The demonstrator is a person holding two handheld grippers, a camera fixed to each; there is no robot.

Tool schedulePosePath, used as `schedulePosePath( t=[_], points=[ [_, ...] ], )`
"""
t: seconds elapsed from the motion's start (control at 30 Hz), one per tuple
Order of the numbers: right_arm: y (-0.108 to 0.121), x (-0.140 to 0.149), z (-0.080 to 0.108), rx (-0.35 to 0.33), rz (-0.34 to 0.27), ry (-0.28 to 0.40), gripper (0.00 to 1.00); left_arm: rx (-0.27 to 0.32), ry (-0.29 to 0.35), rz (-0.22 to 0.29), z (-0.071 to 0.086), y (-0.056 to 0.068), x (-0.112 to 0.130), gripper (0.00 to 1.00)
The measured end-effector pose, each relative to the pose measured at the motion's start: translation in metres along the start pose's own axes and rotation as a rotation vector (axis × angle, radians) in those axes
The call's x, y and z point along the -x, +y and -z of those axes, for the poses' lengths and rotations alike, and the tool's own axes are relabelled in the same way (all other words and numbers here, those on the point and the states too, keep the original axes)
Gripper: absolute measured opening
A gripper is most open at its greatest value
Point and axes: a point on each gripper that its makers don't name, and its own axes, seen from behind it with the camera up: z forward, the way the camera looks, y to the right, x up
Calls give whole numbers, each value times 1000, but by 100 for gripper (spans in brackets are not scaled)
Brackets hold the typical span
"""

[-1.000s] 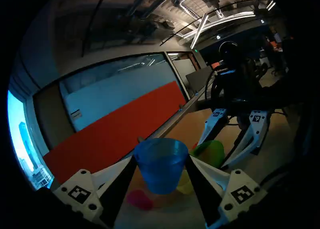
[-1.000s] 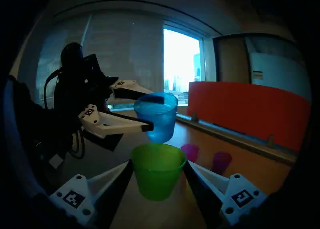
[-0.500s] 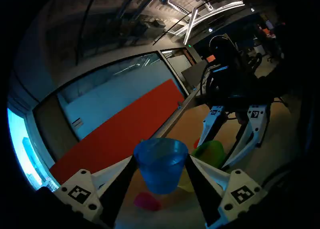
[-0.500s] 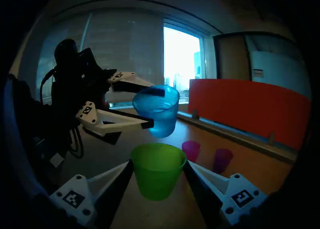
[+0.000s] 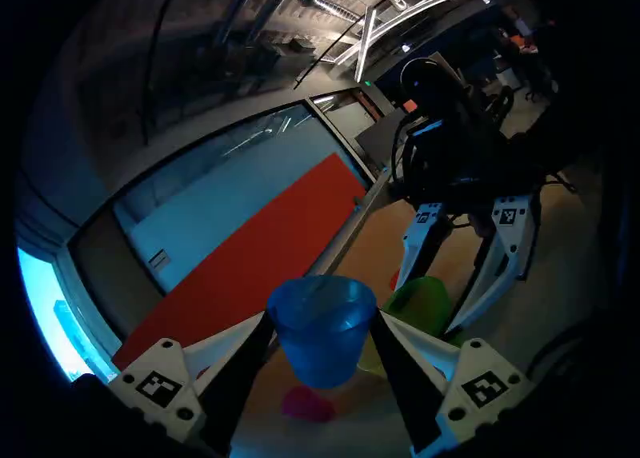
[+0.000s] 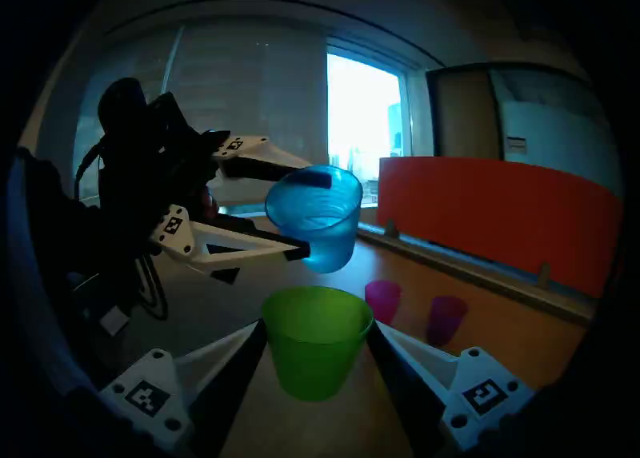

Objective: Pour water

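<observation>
Gripping a green cup [image 6: 318, 346] in the right tongs [image 6: 318, 330], mouth upward, fingers narrowed to the cup's width and pressed against both its sides. Gripping a blue cup [image 6: 316, 226] in the left tongs [image 6: 311, 216], closed in the same way on its two walls.

Holding the blue cup above the green cup and a little beyond it, clear of its rim, tipped slightly off upright. Water [image 6: 318, 217] inside the blue cup, visible through the translucent wall and well below its lip. Cannot tell whether any is spilling toward the green cup.

Beyond the green cup and to its right in the right gripper view, standing on the wooden bench [image 6: 504, 342]: a magenta cup [image 6: 382, 298] and a purple cup [image 6: 445, 316], near each other but not touching. Farther back from the green cup, a red panel [image 6: 496, 218] along the bench's far edge, and a bright window [image 6: 360, 122] behind the blue cup.

In the left gripper view, green cup just past the blue one, between the white fingers of the right tongs.
</observation>
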Motion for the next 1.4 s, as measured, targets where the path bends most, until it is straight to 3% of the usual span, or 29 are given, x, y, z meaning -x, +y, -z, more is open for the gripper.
schedulePosePath(
  t=[0.77,1.4],
  points=[
    [0,4,4,-5,7,-11,92,2,-19,-141,-3,3,-1,85],
    [-5,5,5,-17,5,-8,92,2,-21,-225,-9,4,-7,85]
  ],
)
